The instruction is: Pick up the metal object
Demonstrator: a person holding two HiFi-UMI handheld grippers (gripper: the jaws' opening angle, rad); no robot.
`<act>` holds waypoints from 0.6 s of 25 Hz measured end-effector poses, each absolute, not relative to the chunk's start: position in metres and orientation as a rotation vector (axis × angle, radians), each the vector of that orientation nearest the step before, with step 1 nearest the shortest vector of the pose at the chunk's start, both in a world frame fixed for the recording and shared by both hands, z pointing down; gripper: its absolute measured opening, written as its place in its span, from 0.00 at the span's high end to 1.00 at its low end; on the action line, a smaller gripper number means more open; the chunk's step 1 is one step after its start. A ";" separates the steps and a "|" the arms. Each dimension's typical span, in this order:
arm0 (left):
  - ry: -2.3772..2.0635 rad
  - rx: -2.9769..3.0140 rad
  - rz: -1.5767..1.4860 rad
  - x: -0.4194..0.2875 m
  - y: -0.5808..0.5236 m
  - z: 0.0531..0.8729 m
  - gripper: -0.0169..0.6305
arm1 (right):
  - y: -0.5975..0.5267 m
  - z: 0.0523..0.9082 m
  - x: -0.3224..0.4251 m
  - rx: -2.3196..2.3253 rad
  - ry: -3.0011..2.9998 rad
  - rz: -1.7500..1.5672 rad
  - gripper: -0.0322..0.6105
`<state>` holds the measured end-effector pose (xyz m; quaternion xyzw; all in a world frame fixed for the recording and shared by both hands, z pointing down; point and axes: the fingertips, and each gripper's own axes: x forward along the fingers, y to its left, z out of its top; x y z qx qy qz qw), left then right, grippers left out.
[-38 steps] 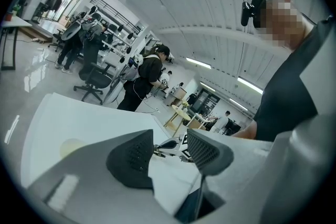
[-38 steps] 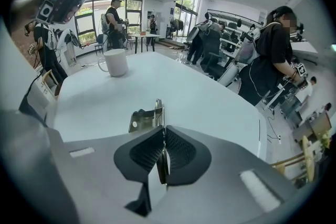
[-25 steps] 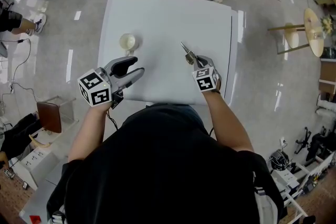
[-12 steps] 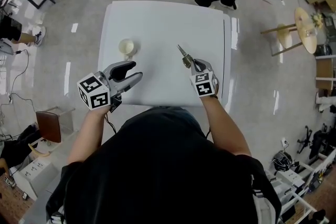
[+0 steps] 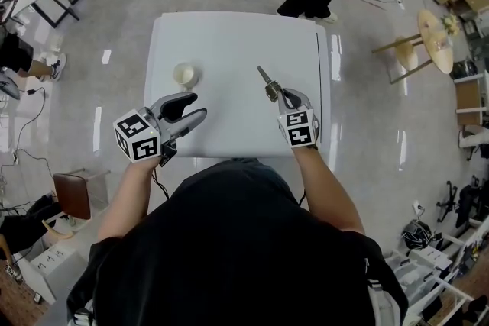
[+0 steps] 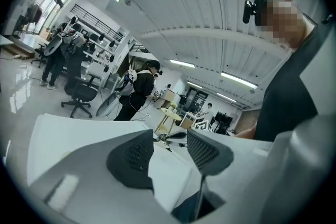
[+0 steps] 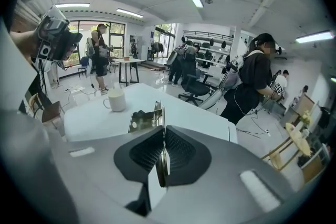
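Cup (image 5: 184, 75): stands on the desk's left half, well apart from the work. No hazard unless the left hand swings out towards it.
Left claw (image 5: 197, 106): spread wide, nothing between the pads, held over the desk's near edge. Low risk; it gives the load no support.
Metal object (image 5: 267, 82): pinched in the right claw and projecting forward beyond it, apparently clear of the desk. The right gripper view shows only a thin edge of the piece (image 7: 149, 118) between the pads, with most of the piece beyond them. Judged risk: it pivots or slides out under a jerk or tilt.
Right claw (image 5: 283, 95): pressed together on the metal object, angled downwards. Any slackening drops the piece.
Desk (image 5: 229, 42): its right edge lies near the right claw, so a dropped piece could bounce off to the floor.
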<state>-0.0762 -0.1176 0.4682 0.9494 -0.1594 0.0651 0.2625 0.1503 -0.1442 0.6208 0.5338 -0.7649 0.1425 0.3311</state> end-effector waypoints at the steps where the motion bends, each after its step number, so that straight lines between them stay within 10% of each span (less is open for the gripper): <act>1: -0.426 2.574 0.175 -0.076 -0.116 0.467 0.67 | -0.143 0.617 0.152 1.412 -2.001 0.370 0.89; 15: -0.418 2.634 0.169 -0.084 -0.092 0.447 0.67 | -0.121 0.550 0.157 1.546 -2.084 0.356 0.89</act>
